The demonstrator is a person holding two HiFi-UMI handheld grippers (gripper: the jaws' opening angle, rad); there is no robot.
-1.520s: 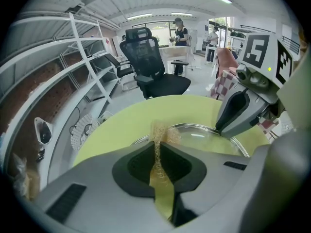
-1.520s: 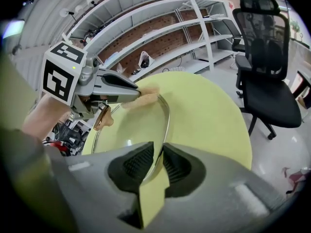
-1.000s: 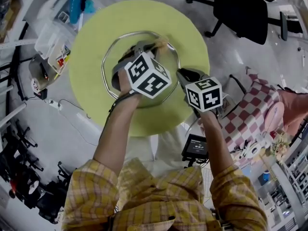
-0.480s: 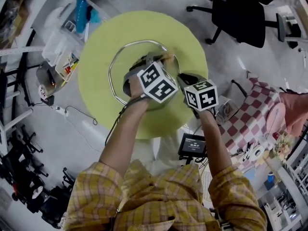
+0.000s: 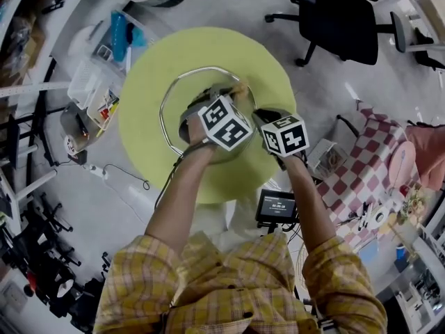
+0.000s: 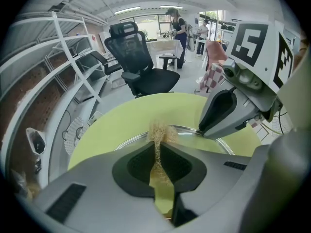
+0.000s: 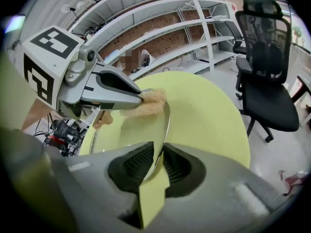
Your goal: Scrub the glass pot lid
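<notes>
Left tongs (image 6: 157,147) are pressing together on a tan scourer (image 6: 158,129), and its frayed end is sticking out past the tips. This end is touching the far rim of the lid (image 7: 127,130). Right tongs (image 7: 156,163) are clamping the near rim of the same lid, and the thin metal edge is passing straight between them. The lid is sitting near the middle of the round yellow-green table (image 5: 142,141). I cannot tell if it is lying fully flat there. Both my hands are reaching forward over the table, and the two tongs are working close beside each other. An office chair (image 5: 341,19) is standing on the floor beyond the table.
</notes>
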